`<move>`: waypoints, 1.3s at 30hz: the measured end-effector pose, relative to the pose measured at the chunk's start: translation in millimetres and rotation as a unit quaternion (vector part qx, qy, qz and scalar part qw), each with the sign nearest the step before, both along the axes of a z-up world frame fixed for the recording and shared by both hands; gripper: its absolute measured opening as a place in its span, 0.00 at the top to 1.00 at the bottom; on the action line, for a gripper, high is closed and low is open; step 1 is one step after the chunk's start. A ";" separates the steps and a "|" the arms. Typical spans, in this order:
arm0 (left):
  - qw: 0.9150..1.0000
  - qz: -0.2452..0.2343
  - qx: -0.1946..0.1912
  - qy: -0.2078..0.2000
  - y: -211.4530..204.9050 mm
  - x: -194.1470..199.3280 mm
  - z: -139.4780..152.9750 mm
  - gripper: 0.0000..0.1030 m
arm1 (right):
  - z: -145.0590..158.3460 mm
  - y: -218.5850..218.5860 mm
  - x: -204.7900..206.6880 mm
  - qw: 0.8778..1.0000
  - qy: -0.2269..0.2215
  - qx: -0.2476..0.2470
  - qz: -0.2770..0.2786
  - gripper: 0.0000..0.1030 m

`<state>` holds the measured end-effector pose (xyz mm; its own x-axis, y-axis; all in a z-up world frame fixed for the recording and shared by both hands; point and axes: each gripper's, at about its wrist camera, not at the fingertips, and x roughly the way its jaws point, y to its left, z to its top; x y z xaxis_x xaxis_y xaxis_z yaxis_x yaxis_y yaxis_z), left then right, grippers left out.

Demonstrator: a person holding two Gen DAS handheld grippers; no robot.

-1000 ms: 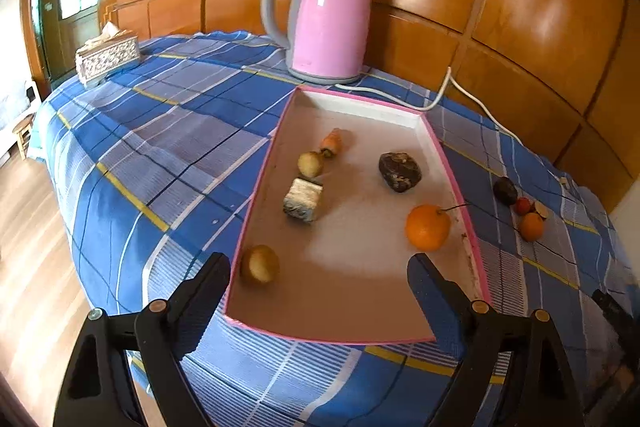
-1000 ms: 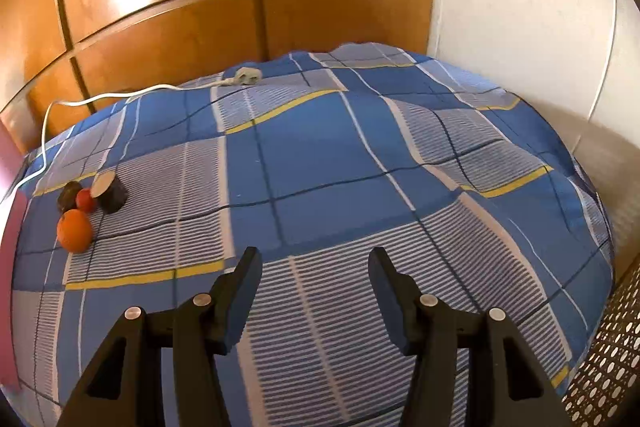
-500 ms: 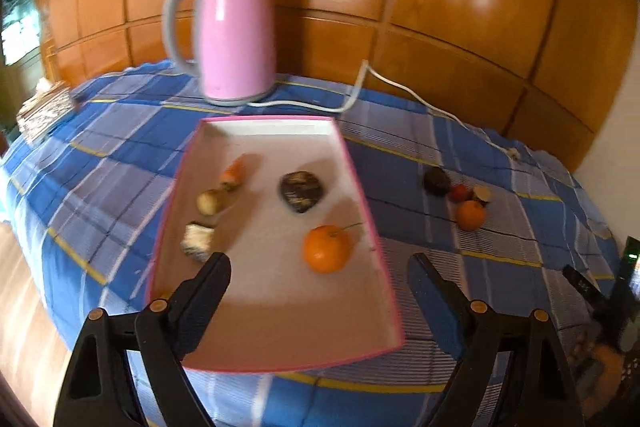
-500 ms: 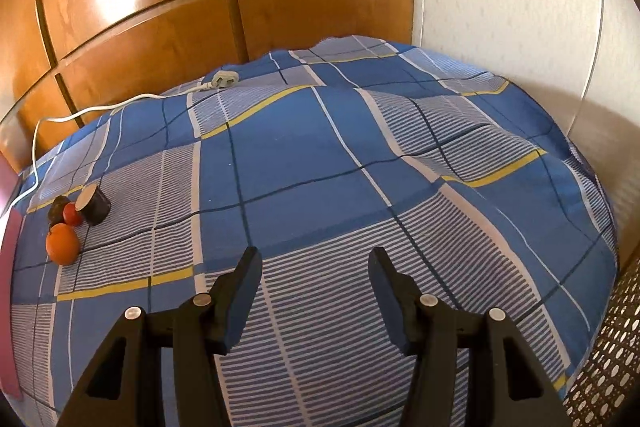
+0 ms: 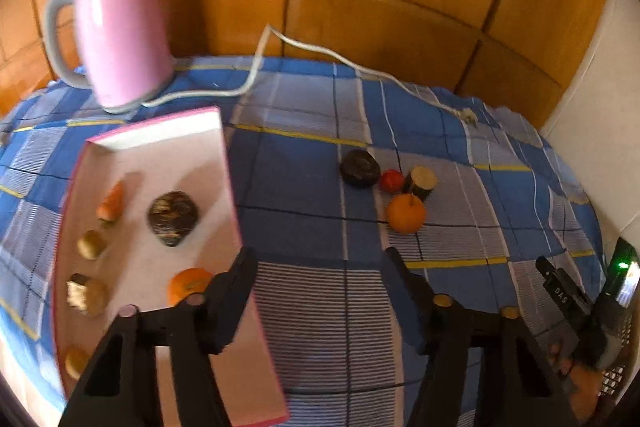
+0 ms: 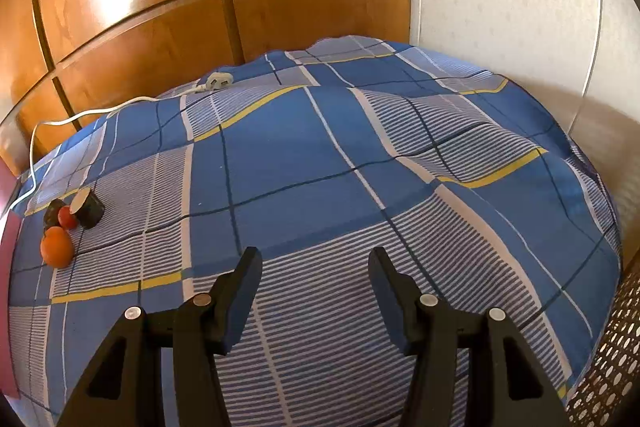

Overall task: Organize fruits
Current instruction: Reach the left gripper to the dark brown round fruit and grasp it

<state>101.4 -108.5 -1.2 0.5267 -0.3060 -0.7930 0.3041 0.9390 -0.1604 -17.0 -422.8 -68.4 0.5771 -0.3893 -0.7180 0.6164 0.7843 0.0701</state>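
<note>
— Left wrist view: what shows?
— Left gripper (image 5: 320, 263) gapes wide, empty, above striped cloth (image 5: 320, 307); round glossy orange (image 5: 405, 213) lies ahead, pink-rimmed tray (image 5: 230, 187) leftward.
— Right wrist view?
— Right gripper (image 6: 314, 263) spread wide, empty; smooth orange (image 6: 57, 247) far left.

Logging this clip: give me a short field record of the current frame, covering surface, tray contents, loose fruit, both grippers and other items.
surface: blue plaid cloth
tray: pink-rimmed tray, holding an orange, a carrot piece, a dark lump and several small brownish pieces
loose fruit: orange on cloth, small red fruit, dark round piece, cut dark cylinder, clustered right of the tray
left gripper: open, empty
right gripper: open, empty
other: pink kettle, white cord
</note>
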 end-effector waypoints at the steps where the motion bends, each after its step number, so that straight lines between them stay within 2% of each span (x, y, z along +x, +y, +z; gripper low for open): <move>1: 1.000 0.001 0.000 0.008 -2.3 3.6 -2.5 0.48 | -0.5 -2.1 -0.9 1.000 0.000 0.001 -0.004 0.46; 4: 1.000 -0.001 -0.006 0.023 -10.6 15.6 -6.1 0.53 | -2.5 -6.0 -1.8 1.000 0.001 0.007 -0.009 0.46; 19: 0.999 0.034 -0.007 0.031 -26.8 58.1 -20.6 0.54 | -4.5 -19.0 -9.2 0.998 0.003 -0.005 -0.057 0.46; 26: 0.999 0.012 -0.020 0.040 -53.3 76.5 -28.7 0.54 | -7.6 -15.2 -7.1 0.999 0.010 -0.013 -0.051 0.45; 36: 0.993 0.029 -0.055 0.097 -74.6 119.5 -51.0 0.49 | -9.2 -14.3 -5.7 0.999 0.009 -0.013 -0.044 0.39; 39: 0.992 0.033 -0.051 0.107 -80.7 130.4 -58.6 0.47 | -9.3 -14.1 -5.5 0.999 0.008 -0.013 -0.043 0.38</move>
<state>231.9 -189.1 -59.8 0.3717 -0.3613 -0.8551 0.1920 0.9312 -0.3100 -22.5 -436.9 -77.8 0.5289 -0.4555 -0.7161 0.6819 0.7304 0.0390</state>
